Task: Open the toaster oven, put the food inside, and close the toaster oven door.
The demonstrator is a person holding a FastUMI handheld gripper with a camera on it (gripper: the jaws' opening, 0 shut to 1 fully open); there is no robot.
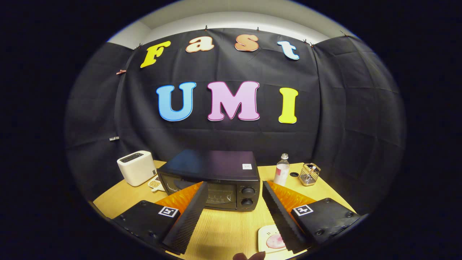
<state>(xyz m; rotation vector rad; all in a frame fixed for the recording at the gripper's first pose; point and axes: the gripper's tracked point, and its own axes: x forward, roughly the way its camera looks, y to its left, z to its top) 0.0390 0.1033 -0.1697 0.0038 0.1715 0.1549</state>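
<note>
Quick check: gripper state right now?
Gripper: open, holding nothing; fingers spread apart above the table, the closed toaster oven just ahead between them.

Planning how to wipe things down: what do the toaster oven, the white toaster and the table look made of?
Toaster oven: dark, probably painted metal with faint sheen; glass-looking door. White toaster: smooth matte, likely plastic. Table: light wood grain, possibly laminate. The open tongs hold nothing.

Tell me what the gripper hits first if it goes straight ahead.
Probably the toaster oven: its shut door lies just ahead of the open gripper, whose fingers hold nothing. Depth is unclear.
</note>
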